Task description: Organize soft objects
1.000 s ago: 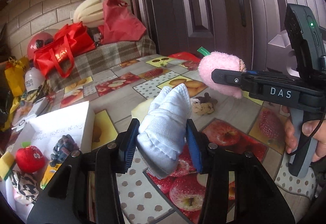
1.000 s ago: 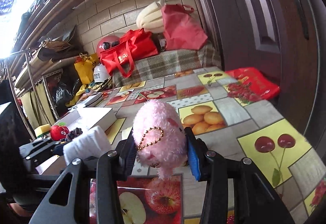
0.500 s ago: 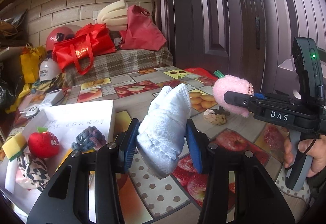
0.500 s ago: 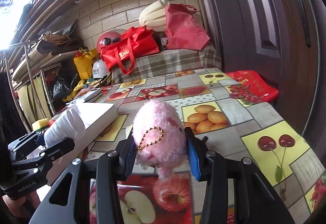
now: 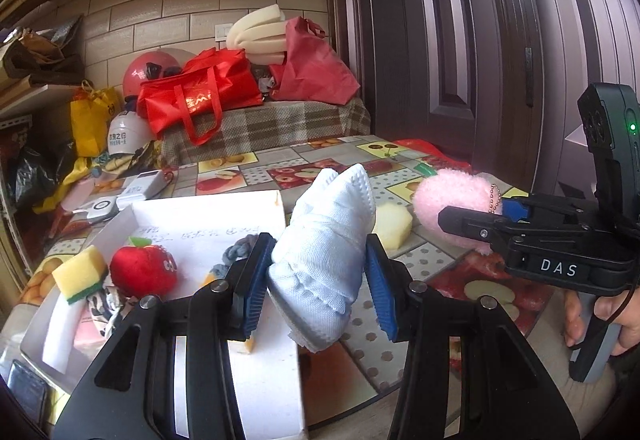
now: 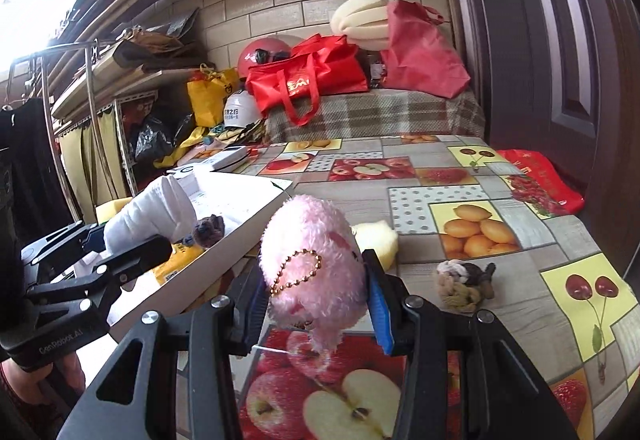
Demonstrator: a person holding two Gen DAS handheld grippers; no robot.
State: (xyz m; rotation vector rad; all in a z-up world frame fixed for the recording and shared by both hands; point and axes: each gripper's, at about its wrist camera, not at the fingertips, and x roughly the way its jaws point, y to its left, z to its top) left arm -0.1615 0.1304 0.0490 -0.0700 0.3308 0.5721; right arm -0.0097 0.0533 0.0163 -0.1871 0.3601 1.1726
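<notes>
Our left fingers (image 5: 316, 276) hold the white cloth (image 5: 324, 256); our right fingers (image 6: 316, 292) hold the pink plush (image 6: 312, 268). With the box (image 5: 208, 216) just left of both, we should carry each fully over its rim before releasing.

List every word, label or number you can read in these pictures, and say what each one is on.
"DAS": white letters on the side of the right gripper.
"GenRobot.AI": on the body of the left gripper, seen upside down.
Handwriting on the white box: too faint to read.
Characters on the red bag and print on the white helmet: too small to make out.
</notes>
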